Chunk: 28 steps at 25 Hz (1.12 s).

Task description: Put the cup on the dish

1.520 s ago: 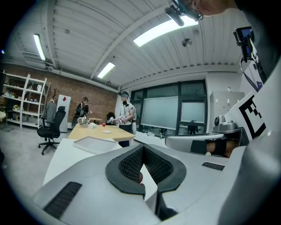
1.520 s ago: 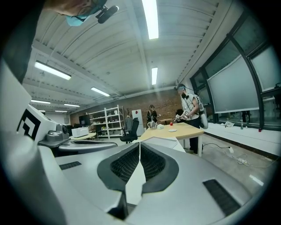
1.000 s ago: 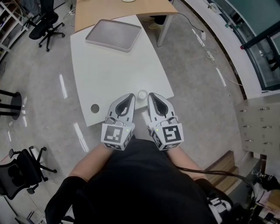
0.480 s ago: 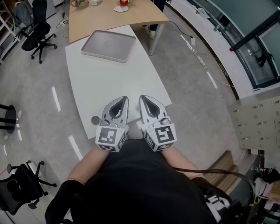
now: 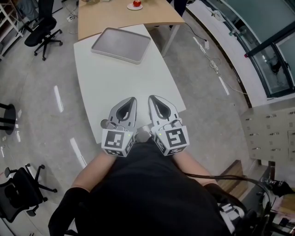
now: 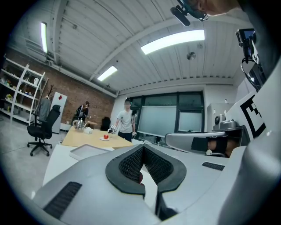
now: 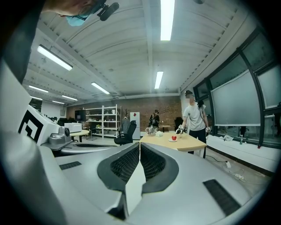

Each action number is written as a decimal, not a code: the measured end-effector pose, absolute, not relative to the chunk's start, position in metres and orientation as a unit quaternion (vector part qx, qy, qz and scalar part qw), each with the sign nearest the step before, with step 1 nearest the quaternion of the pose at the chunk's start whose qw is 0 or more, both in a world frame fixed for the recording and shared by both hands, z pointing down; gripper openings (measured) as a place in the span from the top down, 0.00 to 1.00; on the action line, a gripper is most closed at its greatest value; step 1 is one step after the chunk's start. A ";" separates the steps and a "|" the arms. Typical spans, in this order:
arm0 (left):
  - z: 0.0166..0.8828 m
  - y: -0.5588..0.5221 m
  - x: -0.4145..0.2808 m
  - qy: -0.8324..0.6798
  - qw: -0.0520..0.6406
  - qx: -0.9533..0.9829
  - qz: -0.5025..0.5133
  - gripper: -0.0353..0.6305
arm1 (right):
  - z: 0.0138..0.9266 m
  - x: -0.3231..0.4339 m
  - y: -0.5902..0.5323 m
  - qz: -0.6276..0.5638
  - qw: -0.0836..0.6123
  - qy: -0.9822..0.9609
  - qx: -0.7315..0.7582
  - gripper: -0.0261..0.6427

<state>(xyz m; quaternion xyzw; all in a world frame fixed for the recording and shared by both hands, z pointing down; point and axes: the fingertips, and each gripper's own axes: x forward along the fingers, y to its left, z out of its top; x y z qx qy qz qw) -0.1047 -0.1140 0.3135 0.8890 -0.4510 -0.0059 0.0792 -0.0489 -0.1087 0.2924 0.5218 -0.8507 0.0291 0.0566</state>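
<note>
Gray floor lies all around a long white worktop (image 5: 120,87), and I stand at its near end. At the far end sits a gray tray (image 5: 121,44). Behind that is a wooden table (image 5: 106,18). On it I see a small red thing (image 5: 137,3) sitting on a little white dish (image 5: 141,7). It is too small for me to tell if it is the cup. A pale round thing (image 5: 143,135) peeks out low down between my two grippers, close to my body. That might be the cup too, but I cannot tell.

My left gripper (image 5: 133,99) and my right gripper (image 5: 151,97) are side by side over the near edge of the worktop, pointing flat toward the far end. The left jaws are pressed together at the tips and hold nothing. The right jaws are pressed together too and hold nothing.

I think the job has not really started. No cup is in my jaws, and I am well away from the dish. Next I need to find the cup for sure. Then I must spread one pair of jaws, bring them around the cup's sides and squeeze gently. After that I carry it upright to the dish and set it down in the middle.
</note>
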 end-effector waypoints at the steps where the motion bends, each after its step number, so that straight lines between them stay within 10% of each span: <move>1: 0.315 -0.116 -0.107 -0.452 0.080 0.888 -0.006 0.95 | 0.293 -0.048 -0.111 0.029 0.057 -0.849 0.524 0.94; 28: 0.431 -0.149 -0.018 -0.414 0.096 0.896 0.129 0.95 | 0.436 0.040 -0.126 0.123 0.134 -0.835 0.520 0.94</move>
